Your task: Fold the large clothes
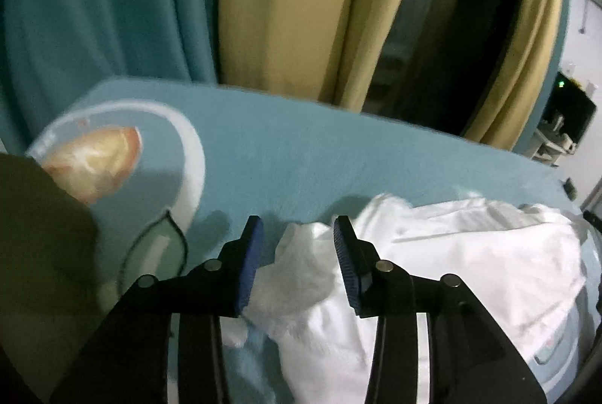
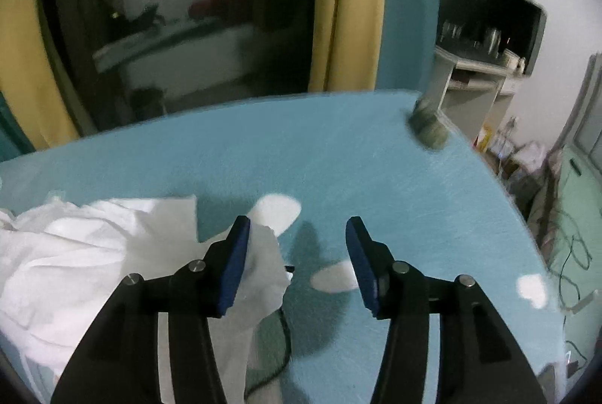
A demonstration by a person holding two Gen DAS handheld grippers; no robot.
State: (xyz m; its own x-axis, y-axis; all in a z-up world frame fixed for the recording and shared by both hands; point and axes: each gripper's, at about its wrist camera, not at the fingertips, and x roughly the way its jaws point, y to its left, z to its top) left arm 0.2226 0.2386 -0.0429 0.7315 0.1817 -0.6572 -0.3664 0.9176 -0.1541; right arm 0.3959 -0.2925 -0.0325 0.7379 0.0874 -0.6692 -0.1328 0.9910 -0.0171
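A teal bed cover (image 1: 286, 155) with a printed round white-rimmed design (image 1: 124, 155) fills the lower part of both views, and a dark olive cloth (image 1: 41, 234) lies over the design's near left edge. Behind the bed hang teal curtains (image 1: 98, 1) and yellow curtains (image 1: 286, 5) beside a dark window (image 2: 180, 20). At the bed's far right corner sits a small blurred grey-green object (image 2: 429, 127), with a cluttered shelf unit (image 2: 489, 39) beyond it.

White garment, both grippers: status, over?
Left gripper open, cloth between pads. Right gripper open, beside cloth edge. White garment crumpled on blue bed cover. Nothing obstructing.
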